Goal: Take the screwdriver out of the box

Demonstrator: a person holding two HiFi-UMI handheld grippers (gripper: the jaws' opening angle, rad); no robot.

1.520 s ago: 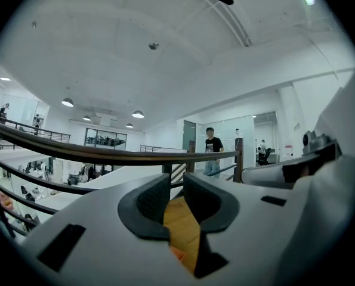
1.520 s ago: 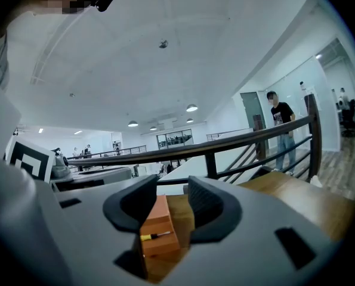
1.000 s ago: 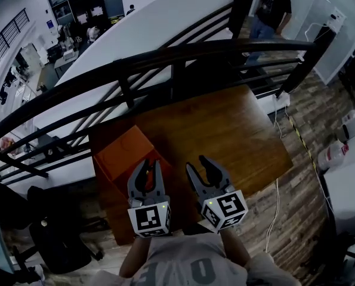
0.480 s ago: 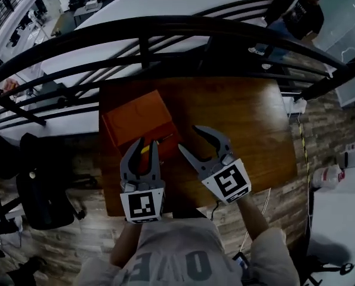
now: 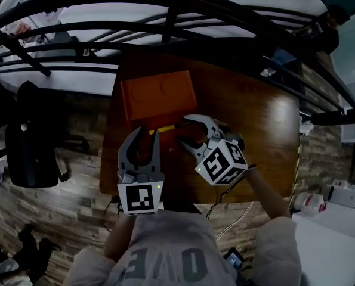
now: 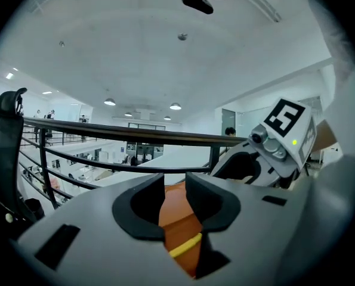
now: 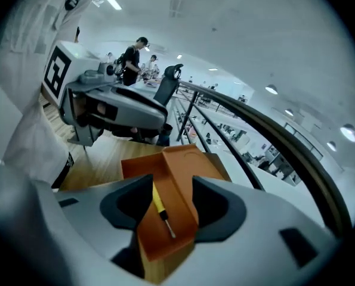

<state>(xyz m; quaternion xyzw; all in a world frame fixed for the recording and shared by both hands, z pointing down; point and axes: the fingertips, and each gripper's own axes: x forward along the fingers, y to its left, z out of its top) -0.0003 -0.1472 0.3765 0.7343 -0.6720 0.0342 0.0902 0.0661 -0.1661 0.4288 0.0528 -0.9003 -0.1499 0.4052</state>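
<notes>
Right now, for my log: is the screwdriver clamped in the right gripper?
No: the screwdriver lies in the orange box ahead of the right gripper, whose opening jaws hold nothing.

The orange box (image 5: pixel 156 97) stood open, free from above. Beyond the box the black railing (image 5: pixel 225 8) barred the far side. Right of the box the wooden table (image 5: pixel 264 118) lay bare; left of the box only a thin strip of table showed. At the box's near edge the left gripper (image 5: pixel 146 133) and the right gripper (image 5: pixel 184 131), its jaws opening around nothing, crowded the approach.
</notes>
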